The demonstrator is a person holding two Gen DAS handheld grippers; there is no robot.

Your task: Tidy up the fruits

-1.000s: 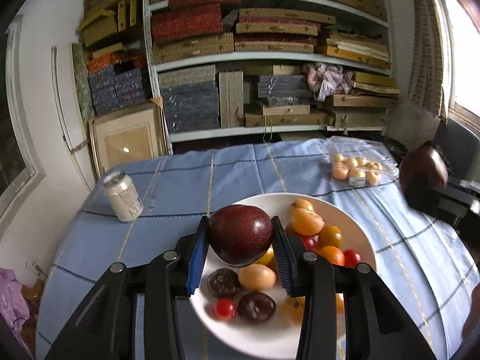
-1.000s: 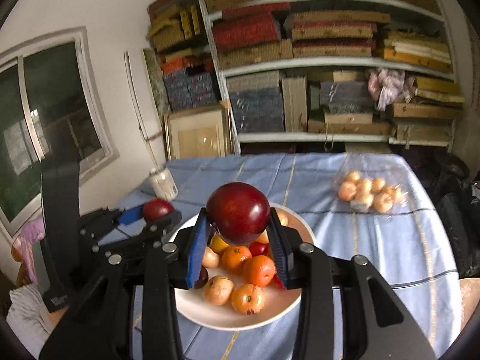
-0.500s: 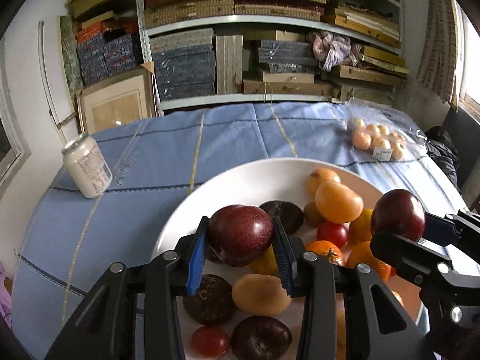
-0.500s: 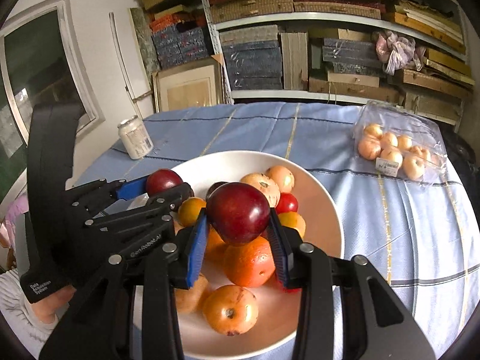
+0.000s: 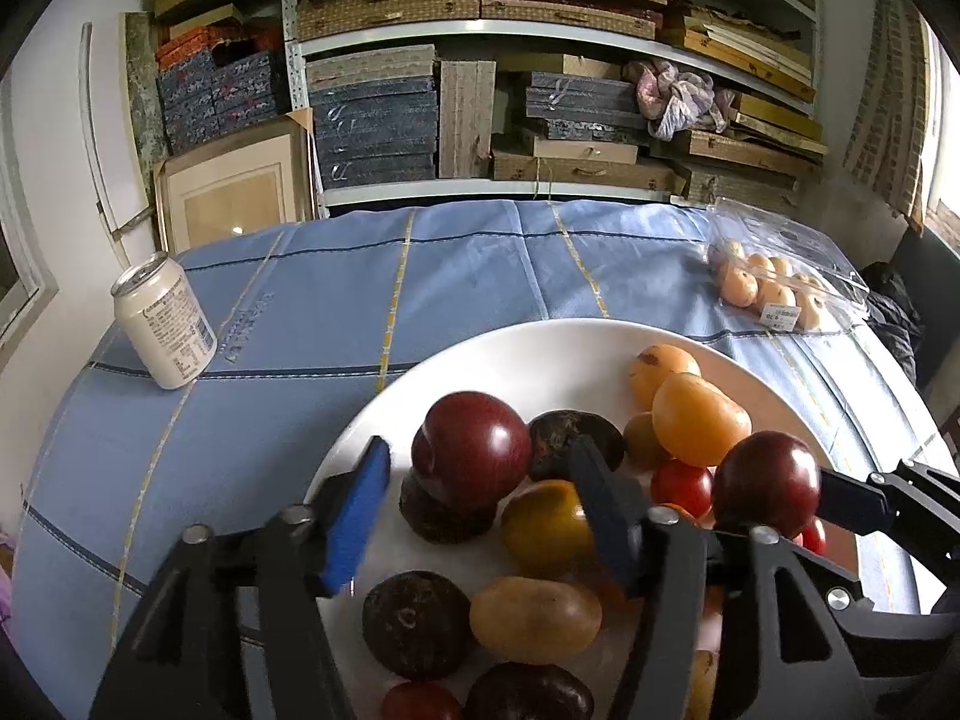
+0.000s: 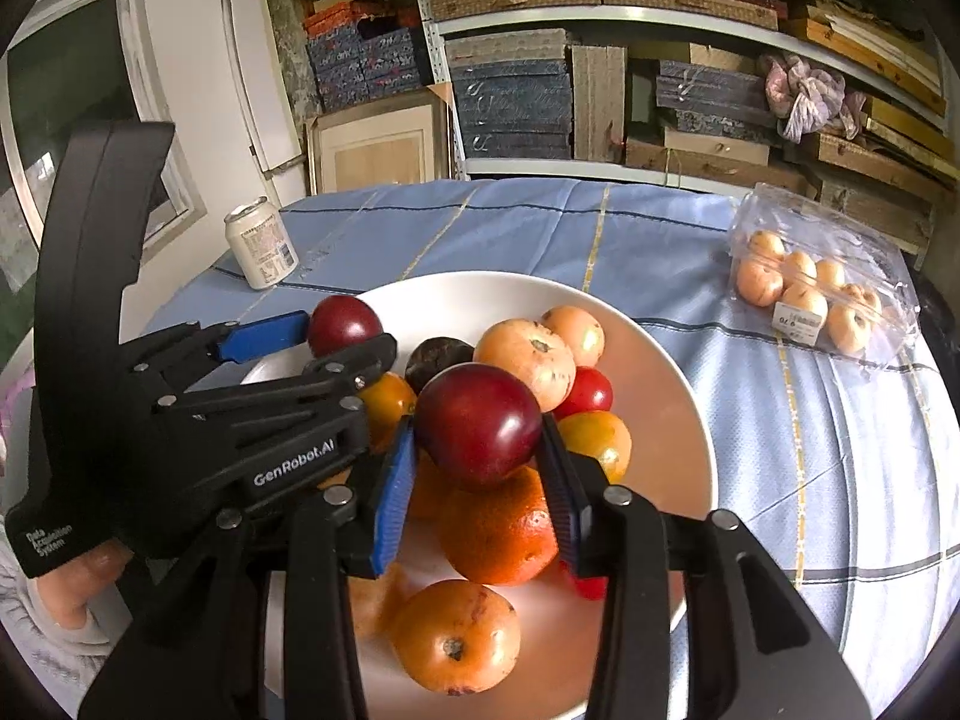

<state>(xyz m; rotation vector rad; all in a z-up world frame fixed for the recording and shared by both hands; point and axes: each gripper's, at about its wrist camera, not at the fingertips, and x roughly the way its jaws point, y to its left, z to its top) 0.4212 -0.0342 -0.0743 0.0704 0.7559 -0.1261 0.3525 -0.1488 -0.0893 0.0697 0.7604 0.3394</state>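
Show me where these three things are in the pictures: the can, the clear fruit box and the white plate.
can (image 5: 165, 322), left wrist view, middle of its printed side.
clear fruit box (image 6: 823, 276), right wrist view, on the lid over the fruits.
white plate (image 5: 540, 354), left wrist view, bare far part inside the rim.

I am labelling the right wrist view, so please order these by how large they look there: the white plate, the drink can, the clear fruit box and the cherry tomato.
1. white plate
2. clear fruit box
3. drink can
4. cherry tomato

The tomato is nearer the camera, yet looks smallest.
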